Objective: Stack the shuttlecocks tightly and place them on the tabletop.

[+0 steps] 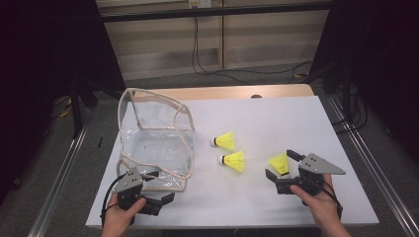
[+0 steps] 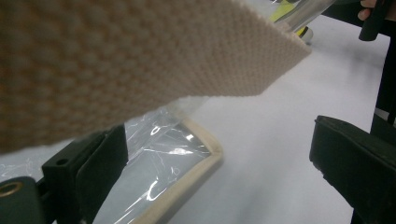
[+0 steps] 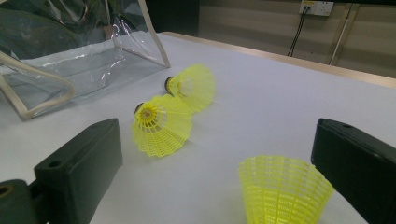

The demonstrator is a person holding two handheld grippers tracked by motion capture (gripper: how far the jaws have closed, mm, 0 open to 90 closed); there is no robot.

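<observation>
Three yellow shuttlecocks are on the white table. Two lie on their sides mid-table (image 1: 226, 140) (image 1: 233, 160), seen again in the right gripper view (image 3: 191, 86) (image 3: 163, 123). The third shuttlecock (image 1: 279, 163) (image 3: 280, 191) stands skirt-up between the jaws of my right gripper (image 1: 282, 164) (image 3: 219, 172), which is open, its jaws apart from the skirt. A clear plastic bag with beige trim (image 1: 153, 143) (image 3: 70, 60) sits at the left, its mouth gaping. My left gripper (image 1: 160, 186) (image 2: 219, 168) is open at the bag's near corner (image 2: 159, 154), and a beige strap (image 2: 140, 56) hangs close over its camera.
The white table surface (image 1: 276, 118) ends in a wooden strip at the far side. Metal frame rails (image 1: 363, 153) run along both sides of the table. Cables hang against the far wall (image 1: 197, 44). A person's hands (image 1: 323, 210) hold both grippers at the near edge.
</observation>
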